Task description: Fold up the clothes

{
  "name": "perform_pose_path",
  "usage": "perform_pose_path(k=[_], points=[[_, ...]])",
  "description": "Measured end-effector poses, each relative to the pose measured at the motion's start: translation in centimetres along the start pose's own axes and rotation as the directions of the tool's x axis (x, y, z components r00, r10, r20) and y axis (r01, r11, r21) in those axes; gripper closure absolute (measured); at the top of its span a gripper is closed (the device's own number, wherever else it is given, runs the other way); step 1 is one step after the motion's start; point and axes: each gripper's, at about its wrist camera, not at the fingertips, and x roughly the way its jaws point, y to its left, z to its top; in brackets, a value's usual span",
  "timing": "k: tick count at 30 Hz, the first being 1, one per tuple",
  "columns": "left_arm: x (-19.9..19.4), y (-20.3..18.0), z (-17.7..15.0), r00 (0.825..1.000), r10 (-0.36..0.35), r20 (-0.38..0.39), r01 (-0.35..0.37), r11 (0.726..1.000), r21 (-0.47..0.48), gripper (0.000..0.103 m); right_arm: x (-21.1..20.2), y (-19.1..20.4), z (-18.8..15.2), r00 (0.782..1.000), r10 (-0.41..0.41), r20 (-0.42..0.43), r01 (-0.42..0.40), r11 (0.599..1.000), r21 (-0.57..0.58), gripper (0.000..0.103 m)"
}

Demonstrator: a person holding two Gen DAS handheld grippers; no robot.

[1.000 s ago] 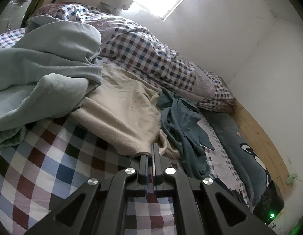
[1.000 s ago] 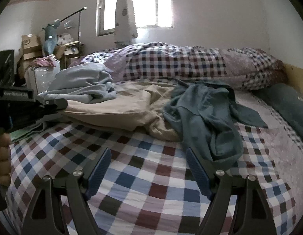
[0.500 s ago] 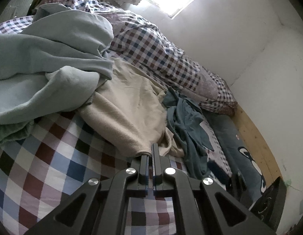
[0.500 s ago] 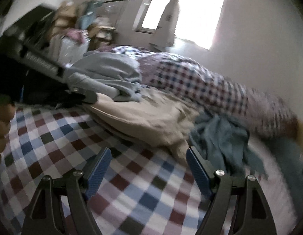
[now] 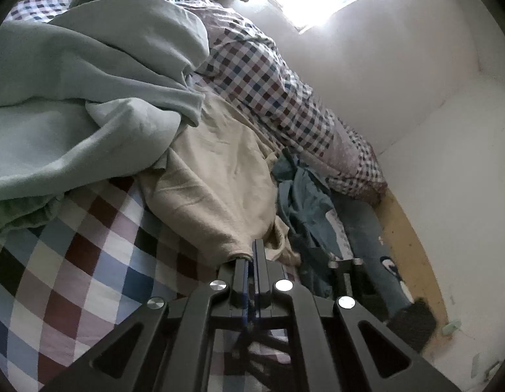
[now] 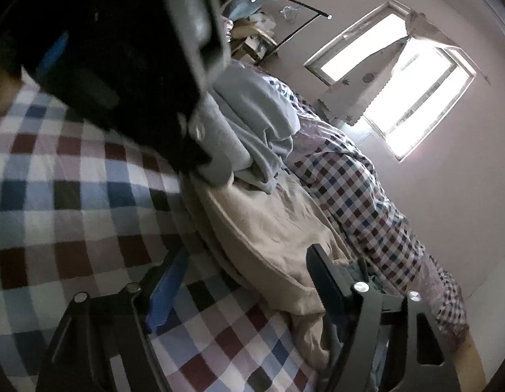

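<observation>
A: Note, risks first. The bed (image 5: 89, 277) carries a heap: grey-green blanket (image 5: 89, 98) overlapping the beige garment (image 5: 219, 179), teal garment (image 5: 304, 202) beside it toward the far edge. If I pull, the blanket may drag along.

B: Fingers?

A: Left gripper (image 5: 251, 261) is clamped tight on the beige hem at the near edge. Right gripper (image 6: 245, 281) has its jaws closing, hem between them, pads apparently not pressing yet. It may catch the bed sheet too.

B: Containers?

A: Cardboard boxes (image 6: 249, 37) past the bed's far corner; contents unreadable.
</observation>
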Motion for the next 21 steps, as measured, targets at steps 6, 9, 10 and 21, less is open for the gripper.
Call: perform_pose_path(k=[6, 9, 10, 21], points=[[-0.2, 0.4, 0.2, 1.0, -0.002, 0.0, 0.002, 1.0, -0.003, 0.103, 2.7, 0.2, -0.3, 0.999, -0.022, -0.027, 0.021, 0.999, -0.034, 0.046], [-0.2, 0.4, 0.2, 1.0, -0.004, -0.003, 0.004, 1.0, 0.003, 0.103, 3.5, 0.0, -0.1, 0.999, -0.043, -0.028, 0.042, 0.999, -0.031, 0.049], [-0.2, 0.3, 0.1, 1.0, -0.006, -0.004, 0.006, 1.0, 0.006, 0.103, 3.7, -0.1, 0.0, 0.998, -0.05, -0.03, 0.049, 0.998, -0.026, 0.053], [0.1, -0.9, -0.4, 0.999, -0.038, -0.007, 0.038, 0.999, 0.013, 0.103, 2.5, -2.1, -0.1, 0.996, -0.087, -0.008, 0.088, 0.993, 0.084, 0.099]])
